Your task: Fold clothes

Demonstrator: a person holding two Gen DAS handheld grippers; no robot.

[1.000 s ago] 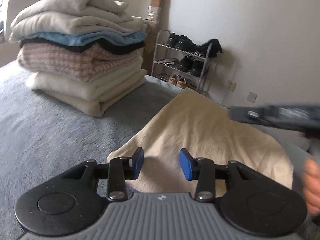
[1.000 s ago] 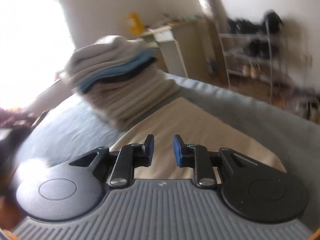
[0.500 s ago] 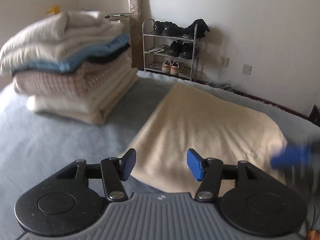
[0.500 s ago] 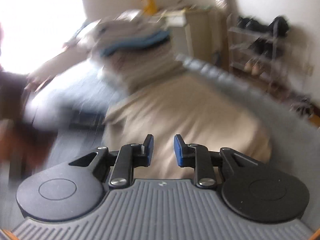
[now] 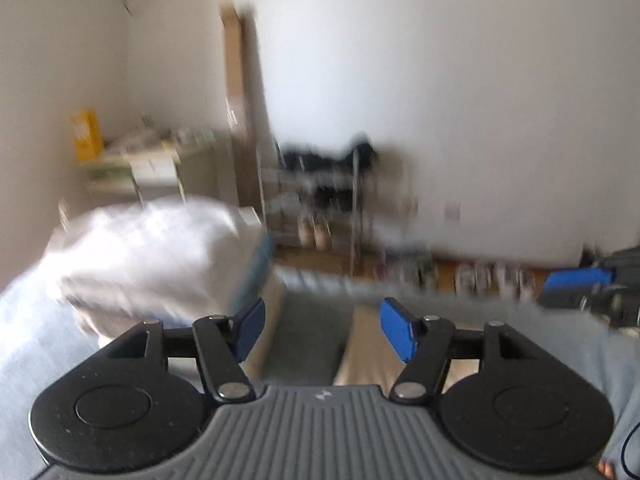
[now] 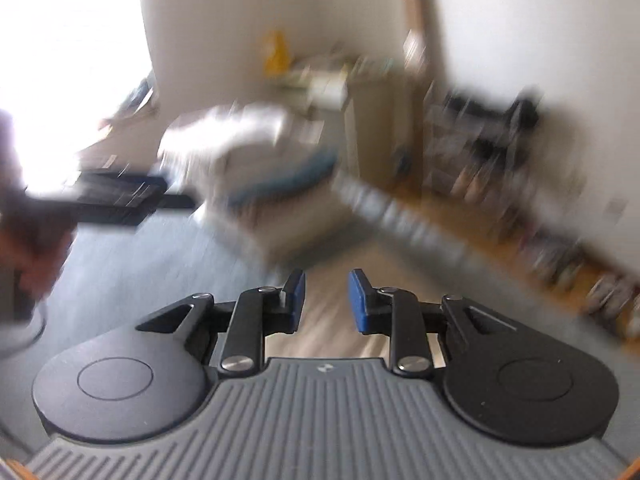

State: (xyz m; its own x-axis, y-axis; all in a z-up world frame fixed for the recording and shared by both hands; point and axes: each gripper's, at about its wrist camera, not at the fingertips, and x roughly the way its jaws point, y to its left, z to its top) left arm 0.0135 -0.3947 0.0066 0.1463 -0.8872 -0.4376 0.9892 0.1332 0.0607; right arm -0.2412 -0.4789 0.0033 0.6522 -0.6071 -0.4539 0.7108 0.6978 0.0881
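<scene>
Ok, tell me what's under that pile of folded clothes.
The pile of folded clothes sits on the grey-blue bed cover, which shows around its base. Whatever lies beneath the pile's footprint is covered, and motion blur hides detail.

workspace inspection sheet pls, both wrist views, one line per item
surface: grey-blue bed cover, blurred by motion.
job's things: beige cloth lying flat just beyond the left gripper; stack of folded clothes to its left on the bed.
clutter: yellow item and papers on a far cabinet, too blurred to name.
grippers: left gripper open, holding nothing; right gripper open, holding nothing.
cables: thin dark cable at the left view's lower right edge.
surroundings: white walls, shoe rack with dark shoes, wooden floor, bright window in the right view.
</scene>
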